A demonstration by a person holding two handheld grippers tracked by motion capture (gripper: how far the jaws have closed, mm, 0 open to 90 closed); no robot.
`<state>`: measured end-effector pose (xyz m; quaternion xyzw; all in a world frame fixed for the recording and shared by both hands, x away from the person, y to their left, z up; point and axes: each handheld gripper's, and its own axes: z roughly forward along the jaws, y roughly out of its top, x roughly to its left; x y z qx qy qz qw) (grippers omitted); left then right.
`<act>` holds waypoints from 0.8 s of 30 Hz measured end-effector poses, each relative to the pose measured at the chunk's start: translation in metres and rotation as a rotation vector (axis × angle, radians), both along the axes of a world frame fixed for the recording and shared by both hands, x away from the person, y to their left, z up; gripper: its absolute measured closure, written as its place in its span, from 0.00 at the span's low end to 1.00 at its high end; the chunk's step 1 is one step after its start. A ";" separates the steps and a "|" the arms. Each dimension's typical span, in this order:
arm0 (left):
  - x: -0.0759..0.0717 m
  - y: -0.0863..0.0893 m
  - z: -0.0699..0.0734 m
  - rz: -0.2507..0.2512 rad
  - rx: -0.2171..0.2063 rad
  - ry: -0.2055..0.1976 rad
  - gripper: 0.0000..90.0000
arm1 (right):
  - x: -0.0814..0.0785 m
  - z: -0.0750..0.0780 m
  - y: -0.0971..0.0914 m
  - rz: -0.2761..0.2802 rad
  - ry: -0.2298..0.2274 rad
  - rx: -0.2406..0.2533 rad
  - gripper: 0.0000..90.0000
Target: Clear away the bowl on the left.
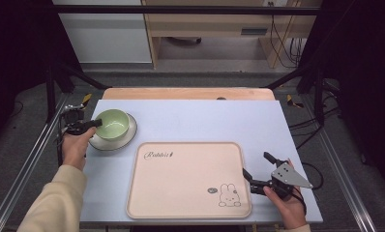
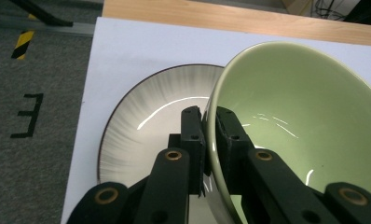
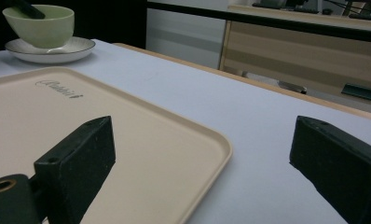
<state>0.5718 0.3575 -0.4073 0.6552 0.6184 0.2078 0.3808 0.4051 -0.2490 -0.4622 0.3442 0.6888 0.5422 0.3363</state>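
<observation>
While the left gripper is clamped on the near rim of the bowl, one jaw inside and one outside, the bowl sits tilted on the plate, so by my judgement the grasp is made and the lift and carry are left. Round, the bowl has no long axis; its mouth faces up, tipped toward the gripper. Wide open and holding nothing, the right gripper hovers at the tray's right edge, the bowl well apart, far ahead to its left.
</observation>
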 end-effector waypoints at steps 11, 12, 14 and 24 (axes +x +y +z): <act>-0.021 -0.021 0.014 -0.100 -0.011 -0.039 0.92 | 0.001 0.001 0.002 0.002 -0.007 -0.008 0.08; -0.022 -0.023 0.015 -0.109 -0.011 -0.040 0.92 | 0.001 0.001 0.002 0.002 -0.007 -0.010 0.07; -0.024 -0.028 0.017 -0.125 -0.014 -0.044 0.92 | 0.001 0.001 0.002 0.002 -0.007 -0.010 0.08; -0.027 -0.056 0.021 -0.205 -0.011 -0.054 0.92 | 0.001 0.001 0.002 0.000 -0.008 -0.007 0.08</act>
